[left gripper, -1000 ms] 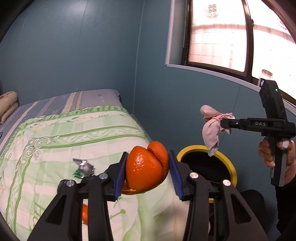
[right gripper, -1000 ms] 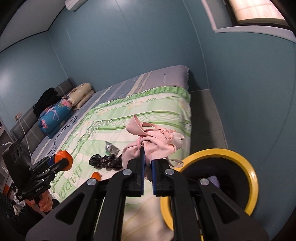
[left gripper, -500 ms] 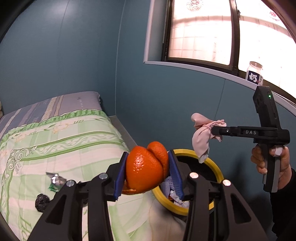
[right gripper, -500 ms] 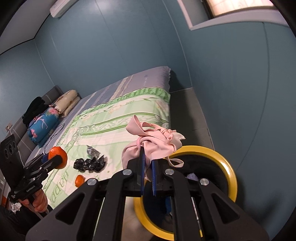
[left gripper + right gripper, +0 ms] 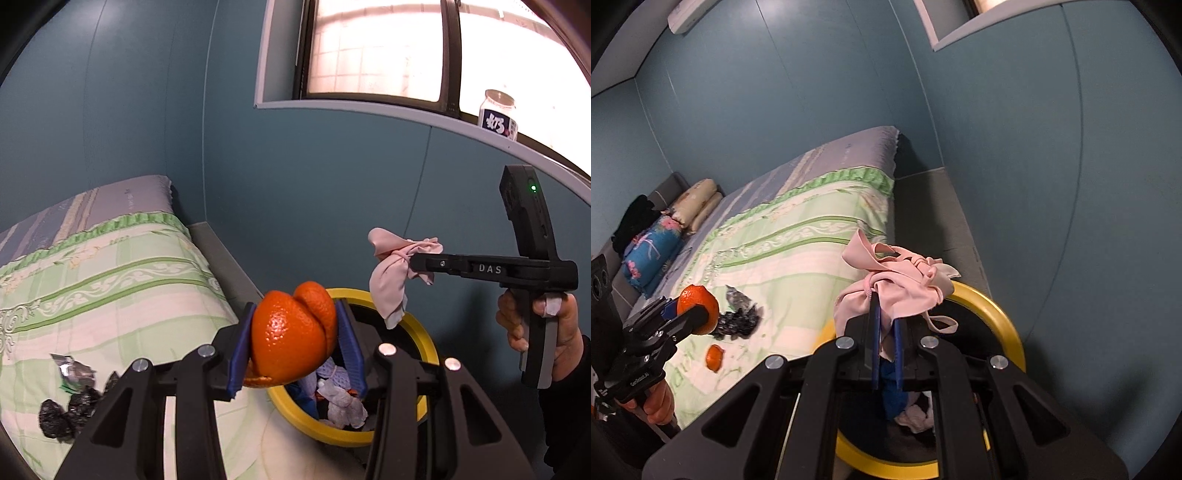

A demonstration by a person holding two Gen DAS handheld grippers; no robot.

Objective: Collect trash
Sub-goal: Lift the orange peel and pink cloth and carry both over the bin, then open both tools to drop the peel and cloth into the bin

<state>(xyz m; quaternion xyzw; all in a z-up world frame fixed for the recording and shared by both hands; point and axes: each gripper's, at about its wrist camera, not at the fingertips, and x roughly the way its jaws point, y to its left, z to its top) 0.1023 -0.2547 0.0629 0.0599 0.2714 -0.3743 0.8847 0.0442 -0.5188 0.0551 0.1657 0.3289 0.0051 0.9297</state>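
Observation:
My left gripper (image 5: 293, 332) is shut on an orange peel (image 5: 291, 334) and holds it above the near edge of a yellow-rimmed trash bin (image 5: 424, 339). My right gripper (image 5: 886, 332) is shut on a pink cloth (image 5: 897, 280) and holds it over the bin (image 5: 1004, 321). The bin holds crumpled tissues (image 5: 343, 402) and blue scraps. In the right wrist view the left gripper (image 5: 683, 310) with the orange peel (image 5: 698, 308) is at the left, over the bed. In the left wrist view the right gripper (image 5: 417, 264) holds the pink cloth (image 5: 391, 284) above the bin's far rim.
The bed with a green quilt (image 5: 110, 280) lies left of the bin. On it lie a black crumpled bag (image 5: 62, 413), a foil wrapper (image 5: 72, 369) and a small orange piece (image 5: 714, 357). Blue walls stand close behind. A jar (image 5: 496, 114) sits on the window sill.
Both grippers have moved toward the bin with their loads. The bin now sits under the left gripper's fingers, and the right gripper's cloth hangs over the rim.

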